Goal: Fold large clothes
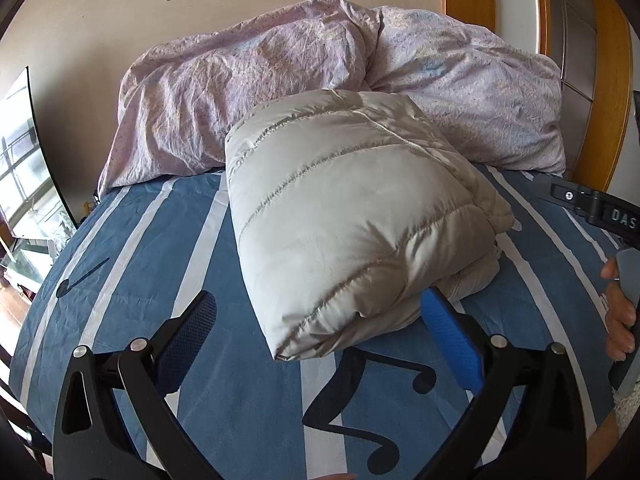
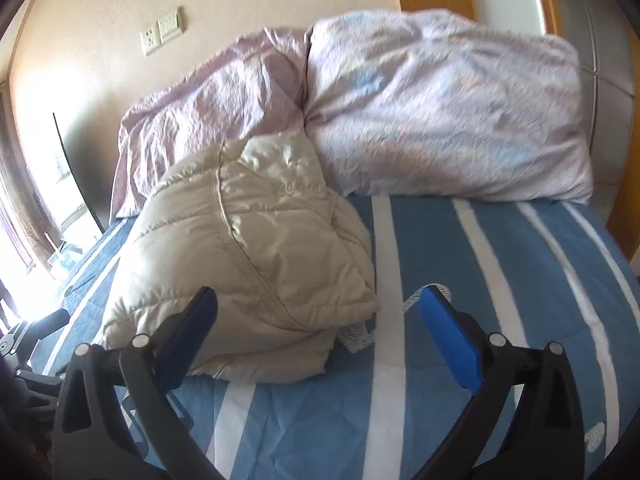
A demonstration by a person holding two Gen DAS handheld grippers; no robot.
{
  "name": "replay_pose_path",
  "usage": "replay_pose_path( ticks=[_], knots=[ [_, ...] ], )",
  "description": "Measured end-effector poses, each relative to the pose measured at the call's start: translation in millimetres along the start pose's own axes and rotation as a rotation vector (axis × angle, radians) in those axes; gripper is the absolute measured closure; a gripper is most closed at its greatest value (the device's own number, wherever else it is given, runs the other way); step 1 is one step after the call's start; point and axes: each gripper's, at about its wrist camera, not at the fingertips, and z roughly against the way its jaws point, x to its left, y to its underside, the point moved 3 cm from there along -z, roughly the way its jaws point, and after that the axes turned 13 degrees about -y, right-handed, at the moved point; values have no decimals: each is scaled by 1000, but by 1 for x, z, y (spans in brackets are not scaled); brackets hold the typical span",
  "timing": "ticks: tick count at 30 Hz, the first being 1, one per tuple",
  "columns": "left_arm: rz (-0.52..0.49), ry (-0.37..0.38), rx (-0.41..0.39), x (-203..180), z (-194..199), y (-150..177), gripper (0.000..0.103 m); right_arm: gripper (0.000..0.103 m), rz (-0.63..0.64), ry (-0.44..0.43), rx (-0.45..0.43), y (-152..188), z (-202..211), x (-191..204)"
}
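A beige quilted down jacket lies folded into a thick bundle on the blue striped bed sheet. My left gripper is open and empty, its blue pads on either side of the bundle's near corner, just short of it. In the right wrist view the same jacket sits left of centre. My right gripper is open and empty, its left finger in front of the bundle's near edge. The right gripper's body also shows at the right edge of the left wrist view.
A crumpled pink duvet is heaped along the far side of the bed against the wall. A wooden door frame stands at the right. A dark screen and a window are at the left. The sheet carries black music-note prints.
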Motion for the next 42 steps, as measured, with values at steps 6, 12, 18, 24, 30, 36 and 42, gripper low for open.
replay_pose_path(
  ticks=[6,12,18,24,30,36,42],
  knots=[
    [32,-11,14,7,18,9,1,2,-10,-2,-24,11,38,12],
    [72,-21,24,13,40,20,1,2,-35,-36,-27,29,69,28],
    [78,-30,30,13,64,30,1,2,-19,-5,-28,48,91,44],
    [87,-30,83,18,79,44,1,2,22,3,38,63,111,58],
    [84,-53,86,24,100,53,1,2,107,34,84,72,126,79],
    [76,-43,84,23,114,54,1,2,142,45,107,76,131,92],
    [68,-46,80,21,117,53,1,2,137,53,119,77,130,94]
  ],
)
